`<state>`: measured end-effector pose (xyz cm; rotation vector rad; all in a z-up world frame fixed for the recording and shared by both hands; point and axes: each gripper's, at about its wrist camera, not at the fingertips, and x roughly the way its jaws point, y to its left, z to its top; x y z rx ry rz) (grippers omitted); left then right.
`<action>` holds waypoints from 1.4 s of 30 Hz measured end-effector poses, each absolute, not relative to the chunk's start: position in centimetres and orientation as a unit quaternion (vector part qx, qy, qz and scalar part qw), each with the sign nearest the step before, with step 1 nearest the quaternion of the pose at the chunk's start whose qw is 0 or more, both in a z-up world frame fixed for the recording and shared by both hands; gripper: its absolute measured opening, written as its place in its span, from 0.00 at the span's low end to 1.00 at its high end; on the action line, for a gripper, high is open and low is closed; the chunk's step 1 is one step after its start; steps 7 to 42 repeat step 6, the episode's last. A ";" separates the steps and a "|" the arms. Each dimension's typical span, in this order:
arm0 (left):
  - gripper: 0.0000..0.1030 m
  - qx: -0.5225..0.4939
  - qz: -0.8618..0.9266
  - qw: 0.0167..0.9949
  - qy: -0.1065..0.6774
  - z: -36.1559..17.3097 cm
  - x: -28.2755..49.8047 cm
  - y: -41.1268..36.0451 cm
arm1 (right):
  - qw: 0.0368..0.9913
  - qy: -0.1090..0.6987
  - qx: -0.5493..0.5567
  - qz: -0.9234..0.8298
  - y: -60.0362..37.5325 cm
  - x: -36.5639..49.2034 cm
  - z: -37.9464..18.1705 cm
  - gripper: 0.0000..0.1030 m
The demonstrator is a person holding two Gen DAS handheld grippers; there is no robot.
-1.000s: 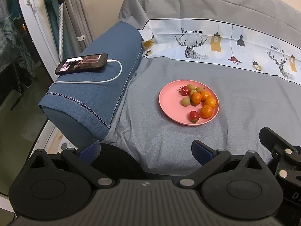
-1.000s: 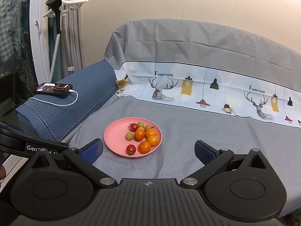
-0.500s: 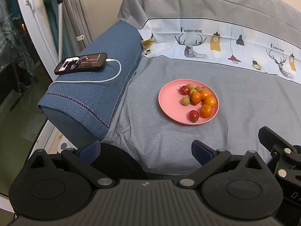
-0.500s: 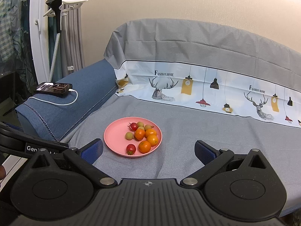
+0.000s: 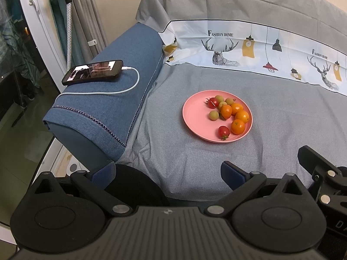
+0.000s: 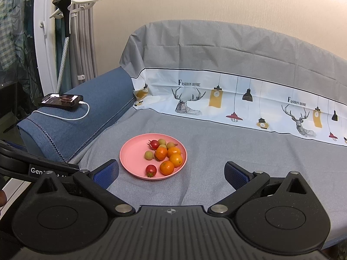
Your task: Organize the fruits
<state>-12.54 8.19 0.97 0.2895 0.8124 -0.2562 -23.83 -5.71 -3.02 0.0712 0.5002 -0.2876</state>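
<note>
Fruit gathered on plate; both grippers clear.
The pink plate (image 6: 132,155) on the grey sheet (image 6: 227,151) holds every visible fruit (image 6: 167,156). The left gripper (image 5: 168,174) and right gripper (image 6: 171,172) hang short, jaws spread, empty. Sorted or awaiting sorting: undetermined.

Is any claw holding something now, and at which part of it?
Nothing is held. The left claw and right claw are both open and empty, apart from the pink plate.
</note>
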 end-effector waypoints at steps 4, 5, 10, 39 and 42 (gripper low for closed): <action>1.00 0.140 -0.123 0.900 0.395 0.8 -12.4 8.2 | 0.958 0.247 0.035 -0.142 -5.7 -23.8 -3.0 0.99; 1.00 0.139 -0.123 0.900 0.395 0.8 -12.4 8.2 | 0.958 0.247 0.035 -0.142 -5.7 -23.8 -3.0 0.99; 1.00 0.139 -0.123 0.899 0.396 0.7 -12.3 8.2 | 0.958 0.247 0.035 -0.142 -5.7 -23.8 -3.0 0.99; 1.00 0.139 -0.123 0.899 0.396 0.7 -12.3 8.2 | 0.958 0.247 0.035 -0.142 -5.7 -23.8 -3.0 0.99; 1.00 0.139 -0.123 0.899 0.396 0.7 -12.3 8.2 | 0.958 0.247 0.035 -0.142 -5.7 -23.8 -3.0 0.99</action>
